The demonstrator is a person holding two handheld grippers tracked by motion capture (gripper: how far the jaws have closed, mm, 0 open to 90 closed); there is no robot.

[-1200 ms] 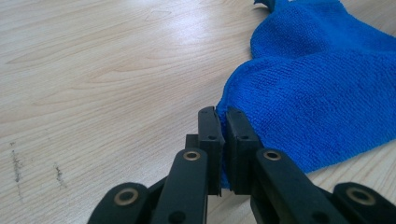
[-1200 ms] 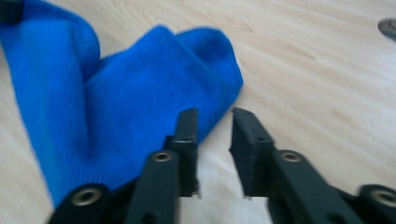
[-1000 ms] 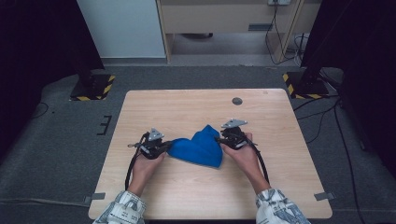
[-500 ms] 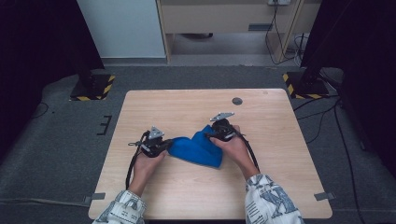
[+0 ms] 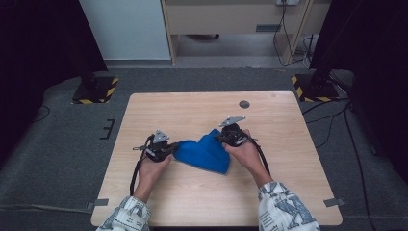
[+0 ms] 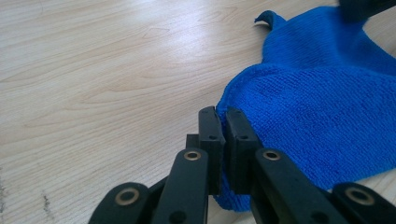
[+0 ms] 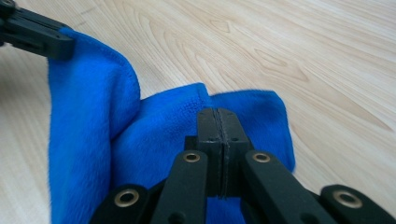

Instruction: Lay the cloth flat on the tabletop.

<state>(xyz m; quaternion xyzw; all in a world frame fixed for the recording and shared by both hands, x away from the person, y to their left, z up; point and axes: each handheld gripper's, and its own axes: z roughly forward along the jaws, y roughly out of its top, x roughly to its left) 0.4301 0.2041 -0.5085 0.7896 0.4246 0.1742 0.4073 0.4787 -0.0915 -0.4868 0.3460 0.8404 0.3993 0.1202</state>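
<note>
Now blue cloth [image 5: 204,153] between left gripper [image 5: 172,149], right gripper [image 5: 219,139], both clamped.

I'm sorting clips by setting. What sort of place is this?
Probably a lab or recording studio rather than a home: a bare wooden table on grey carpet, black stands with yellow-black striped bases at either side, cables across the floor.

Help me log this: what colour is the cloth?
Blue cloth, clearest in the right gripper view.

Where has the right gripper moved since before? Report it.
Yes: right gripper slid slightly left against the table's dark spot; jaws just closed over the cloth, pinch unclear.
</note>
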